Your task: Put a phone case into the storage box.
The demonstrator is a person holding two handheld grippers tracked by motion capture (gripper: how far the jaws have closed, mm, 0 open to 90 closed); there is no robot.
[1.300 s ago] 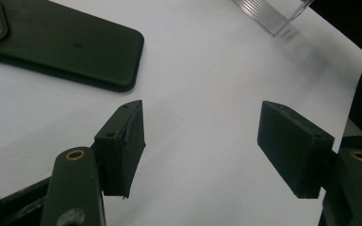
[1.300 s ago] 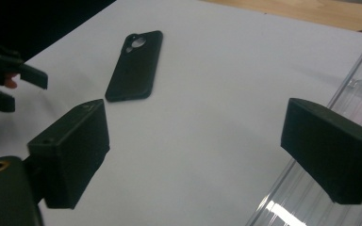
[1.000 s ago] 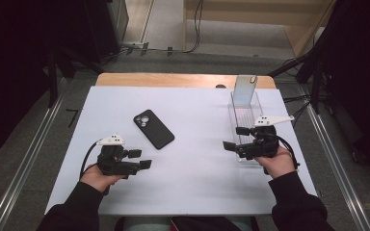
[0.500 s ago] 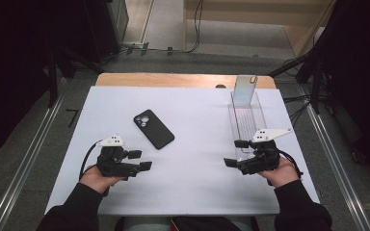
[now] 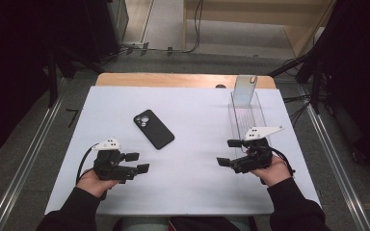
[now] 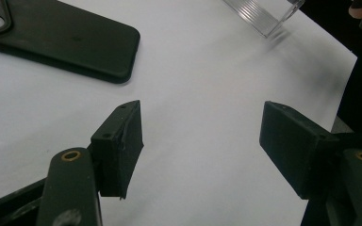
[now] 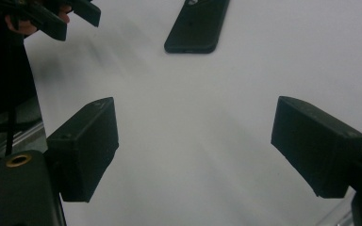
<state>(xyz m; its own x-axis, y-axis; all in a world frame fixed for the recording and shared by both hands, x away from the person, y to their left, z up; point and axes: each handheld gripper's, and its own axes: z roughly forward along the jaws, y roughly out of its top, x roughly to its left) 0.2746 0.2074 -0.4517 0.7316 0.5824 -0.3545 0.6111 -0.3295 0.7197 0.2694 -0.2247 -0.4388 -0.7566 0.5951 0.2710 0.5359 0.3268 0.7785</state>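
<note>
A black phone [image 5: 154,129] lies camera side up, slantwise on the white table top [image 5: 192,110], left of centre. It also lies at the top left of the left gripper view [image 6: 66,42] and at the top of the right gripper view [image 7: 198,26]. My left gripper [image 5: 138,162] rests near the front left, pointing right, open and with nothing between its jaws [image 6: 202,136]. My right gripper [image 5: 228,152] sits at the front right, pointing left, open and with nothing in it [image 7: 195,141]. Neither touches the phone.
A clear plastic holder [image 5: 247,113] with a tall back plate stands at the far right, just beyond the right gripper; its corner appears in the left gripper view [image 6: 264,16]. A wooden strip [image 5: 173,80] runs along the far edge. The other gripper [image 7: 52,16] appears far off.
The right gripper has drawn back a little toward the near edge, away from the clear holder. The left gripper and the phone have stayed put.
</note>
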